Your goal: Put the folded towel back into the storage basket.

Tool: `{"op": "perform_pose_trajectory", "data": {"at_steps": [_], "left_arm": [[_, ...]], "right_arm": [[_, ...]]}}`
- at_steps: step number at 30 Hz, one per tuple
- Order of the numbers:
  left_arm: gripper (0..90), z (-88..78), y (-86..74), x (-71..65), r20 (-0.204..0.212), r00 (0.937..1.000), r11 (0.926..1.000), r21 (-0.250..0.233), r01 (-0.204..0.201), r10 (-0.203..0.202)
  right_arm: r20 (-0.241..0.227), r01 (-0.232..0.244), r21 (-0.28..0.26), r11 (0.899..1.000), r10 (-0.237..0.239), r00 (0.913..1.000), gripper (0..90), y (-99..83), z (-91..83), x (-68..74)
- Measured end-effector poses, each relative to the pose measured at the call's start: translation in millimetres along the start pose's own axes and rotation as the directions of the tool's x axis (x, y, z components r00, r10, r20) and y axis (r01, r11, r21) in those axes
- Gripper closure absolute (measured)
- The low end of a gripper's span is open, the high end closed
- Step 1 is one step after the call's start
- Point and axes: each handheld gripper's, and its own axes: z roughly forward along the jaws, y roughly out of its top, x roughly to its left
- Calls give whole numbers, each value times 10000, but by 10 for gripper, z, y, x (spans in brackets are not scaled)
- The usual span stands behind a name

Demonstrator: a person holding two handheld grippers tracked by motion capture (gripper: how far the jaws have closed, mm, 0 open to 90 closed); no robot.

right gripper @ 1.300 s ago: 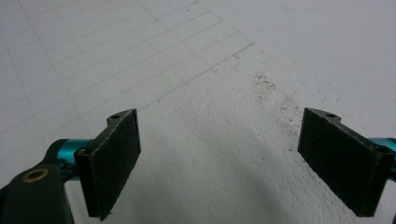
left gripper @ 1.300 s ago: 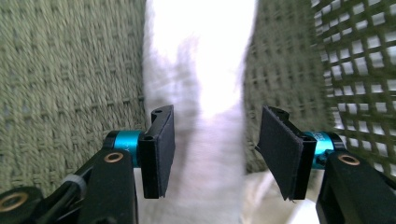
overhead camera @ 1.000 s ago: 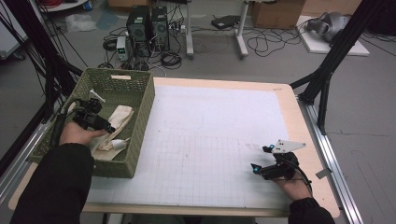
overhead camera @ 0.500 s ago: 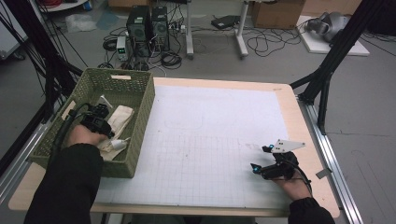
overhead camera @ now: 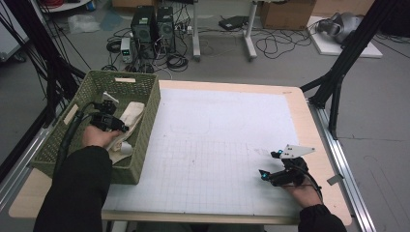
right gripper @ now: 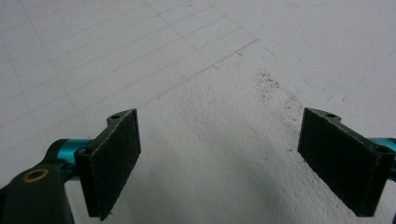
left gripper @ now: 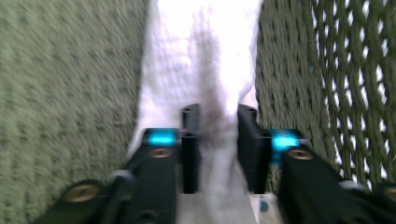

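Observation:
A green woven basket [overhead camera: 121,77] stands on the table's left side. A white cloth [overhead camera: 133,113] lies inside it, with a small white roll [overhead camera: 126,148] nearer the front. My left gripper [overhead camera: 122,128] is down in the basket on the cloth. In the left gripper view its jaws stand close together with a fold of the white cloth [left gripper: 205,56] pinched between them at the left gripper [left gripper: 218,116]. My right gripper [overhead camera: 268,164] rests low over the white gridded mat [overhead camera: 217,130] at the front right. The right gripper [right gripper: 219,144] is open, with nothing between its pads.
The basket's woven wall [left gripper: 327,70] rises close on one side of the left gripper, its floor [left gripper: 70,70] on the other. The wooden table edge [overhead camera: 319,145] runs past the mat on the right. Computers and cables [overhead camera: 154,29] sit on the floor behind.
My left gripper has moved deeper and rightward in the basket onto the white cloth and its jaws have come together on it. The right gripper has stayed in place.

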Motion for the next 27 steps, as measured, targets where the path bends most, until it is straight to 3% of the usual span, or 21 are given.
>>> {"op": "perform_pose_trajectory", "data": {"at_steps": [4,8,11,16,18,20,23,27], "left_arm": [[513,-146,-7,11,-100,9985,9985,98,-540,541],[480,-272,-38,3,-200,9947,9937,523,-995,1006],[459,-305,-88,2,-1,9954,9925,765,-957,960],[480,-222,-160,-40,-166,9915,9820,1408,-1256,1292],[571,-192,-161,-56,-292,9895,9777,1605,-1350,1415],[706,-166,-155,-53,-240,9913,9788,1632,-1236,1291],[814,-113,-138,-39,-665,9932,9844,1542,-845,956],[834,-168,-87,-16,-1177,9929,9992,387,-99,144]], "right_arm": [[-9,9,-29,10000,-9,10000,125,0,-8,-2],[-11,20,13,10000,-20,10000,125,0,0,3],[-24,49,12,10000,-48,10000,125,5,1,5],[-2,42,-7,10000,-42,10000,126,8,0,3],[-3,55,-5,10000,-55,10000,125,9,3,0],[0,50,0,10000,-50,10000,125,14,6,-1],[-25,39,-5,10000,-39,10000,125,22,11,3],[-31,55,-11,10000,-55,10000,126,23,11,2]]}}
